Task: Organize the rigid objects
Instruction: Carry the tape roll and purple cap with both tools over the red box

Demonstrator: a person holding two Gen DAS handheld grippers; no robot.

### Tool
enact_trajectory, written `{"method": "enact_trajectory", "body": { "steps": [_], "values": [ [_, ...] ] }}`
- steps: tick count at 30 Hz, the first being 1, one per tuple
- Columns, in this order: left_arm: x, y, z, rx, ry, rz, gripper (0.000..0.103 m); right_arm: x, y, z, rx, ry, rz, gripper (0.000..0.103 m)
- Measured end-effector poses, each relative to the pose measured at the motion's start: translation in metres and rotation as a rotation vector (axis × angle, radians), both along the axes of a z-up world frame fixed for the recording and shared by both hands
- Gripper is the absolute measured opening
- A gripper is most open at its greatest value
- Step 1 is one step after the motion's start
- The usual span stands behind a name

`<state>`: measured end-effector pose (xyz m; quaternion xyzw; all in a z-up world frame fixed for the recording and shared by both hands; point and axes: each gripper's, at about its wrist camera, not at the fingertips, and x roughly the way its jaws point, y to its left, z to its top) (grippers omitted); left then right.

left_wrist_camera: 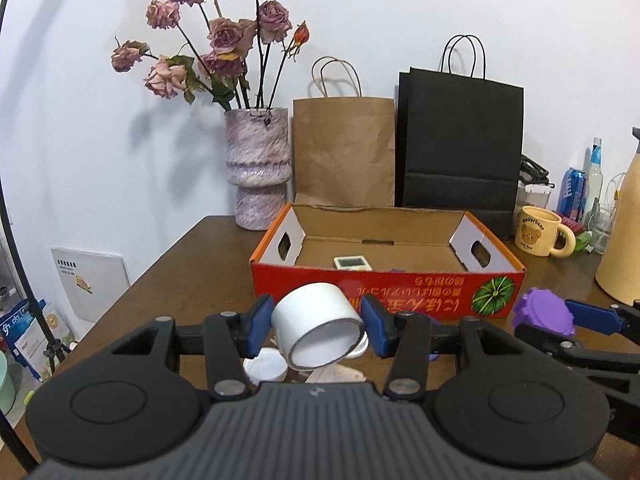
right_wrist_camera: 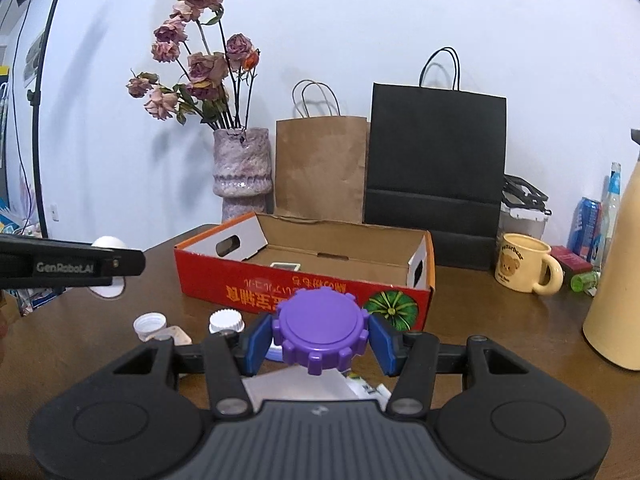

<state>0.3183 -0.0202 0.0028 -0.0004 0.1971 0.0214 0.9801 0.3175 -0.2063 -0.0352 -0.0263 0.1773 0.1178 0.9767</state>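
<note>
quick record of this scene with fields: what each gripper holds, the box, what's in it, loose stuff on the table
left gripper: shut on white tape roll, lifted off the table
right gripper: shut on purple gear-edged lid
box: open red cardboard box ahead of both grippers
in box: small white device
loose on table: white bottle caps

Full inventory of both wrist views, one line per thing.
tape roll: 1, white, held in left gripper
toothed lid: 1, purple, held in right gripper
cardboard box: 1, red-orange, table centre, open
small device: 1, white, inside box
small bottles: 2, white caps, near the box's front
vase of dried roses: 1, mauve, behind box
paper bags: 2, brown and black, against wall
mug: 1, cream, right of box
table: 1, brown
left gripper: fingers blue
right gripper: fingers blue
</note>
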Motion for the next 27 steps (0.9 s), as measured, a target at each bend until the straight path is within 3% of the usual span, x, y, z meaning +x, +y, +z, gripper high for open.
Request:
{"method": "enact_trajectory", "body": {
  "steps": [27],
  "values": [
    [0.071, -0.015, 0.012, -0.021, -0.024, 0.020, 0.050, 0.073, 0.017, 0.024, 0.008, -0.059, -0.007, 0.052]
  ]
}}
